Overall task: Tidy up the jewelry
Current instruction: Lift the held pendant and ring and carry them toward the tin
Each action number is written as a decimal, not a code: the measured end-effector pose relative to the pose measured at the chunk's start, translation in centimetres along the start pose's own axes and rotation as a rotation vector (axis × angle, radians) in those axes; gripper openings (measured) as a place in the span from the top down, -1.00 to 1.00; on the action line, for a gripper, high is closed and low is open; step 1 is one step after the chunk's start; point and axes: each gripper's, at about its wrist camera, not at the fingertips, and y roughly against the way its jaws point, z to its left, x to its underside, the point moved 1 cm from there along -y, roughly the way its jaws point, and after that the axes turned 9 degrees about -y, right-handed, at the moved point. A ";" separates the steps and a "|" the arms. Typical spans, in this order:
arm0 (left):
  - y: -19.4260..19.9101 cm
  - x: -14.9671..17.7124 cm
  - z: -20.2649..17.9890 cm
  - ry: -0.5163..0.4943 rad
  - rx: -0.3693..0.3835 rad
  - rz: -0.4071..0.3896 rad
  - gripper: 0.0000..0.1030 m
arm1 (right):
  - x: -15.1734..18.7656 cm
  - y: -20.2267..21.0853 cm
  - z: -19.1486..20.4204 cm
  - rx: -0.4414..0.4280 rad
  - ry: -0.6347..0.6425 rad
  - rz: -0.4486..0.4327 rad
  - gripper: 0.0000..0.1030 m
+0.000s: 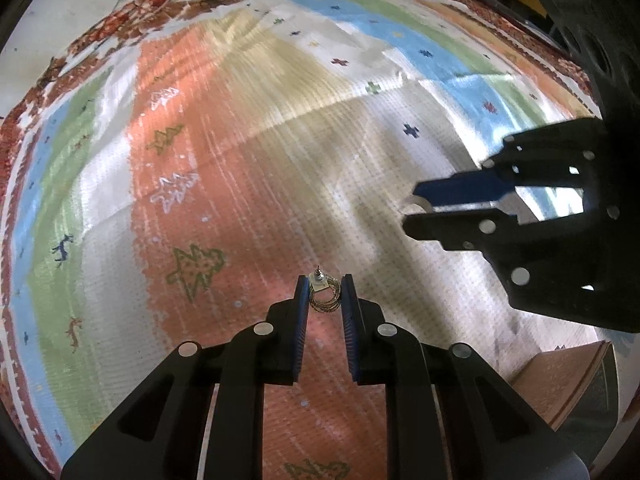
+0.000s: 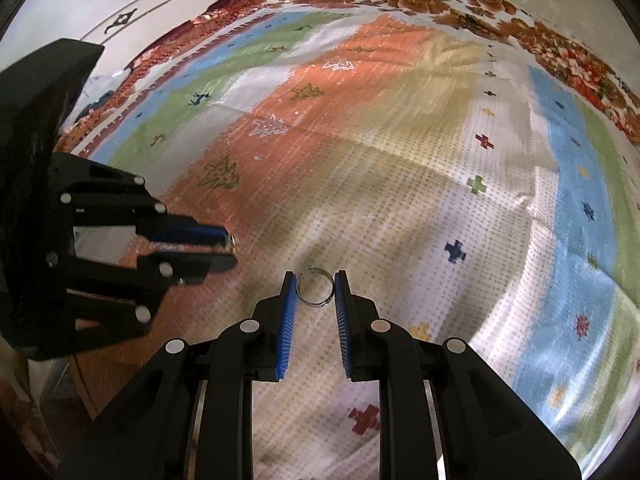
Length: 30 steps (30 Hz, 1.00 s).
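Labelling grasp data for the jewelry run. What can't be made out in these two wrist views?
- Left wrist view: the gold hoop earring between the left gripper fingers is too small to show its stud or clasp.
- Right wrist view: the silver open band ring in the right gripper is tiny; any engraving is unreadable.
- Both views: the brown wooden box, lower right in the left view, is cut by the frame edge and gripper bodies; its contents are hidden.

Left tool angled steeply down, pads pinched on a small gold earring. Right tool near and to the right of the left tool, tilted likewise, clamping an open silver ring.
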 end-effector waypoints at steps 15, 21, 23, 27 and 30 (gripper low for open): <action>3.1 0.1 -0.3 0.080 -0.068 -0.072 0.70 | 1.3 3.0 -0.3 0.085 -0.120 -0.076 0.61; 5.0 0.4 -1.1 0.097 -0.089 -0.114 0.70 | 2.1 4.7 -0.2 0.110 -0.170 -0.117 0.61; 5.4 0.5 -1.4 0.102 -0.091 -0.123 0.70 | 2.5 5.0 -0.3 0.122 -0.182 -0.118 0.61; 6.5 0.5 -1.9 0.119 -0.094 -0.153 0.70 | 3.2 6.0 -0.4 0.133 -0.209 -0.133 0.61; 7.3 0.7 -2.3 0.126 -0.092 -0.168 0.70 | 3.7 6.7 -0.1 0.131 -0.211 -0.149 0.61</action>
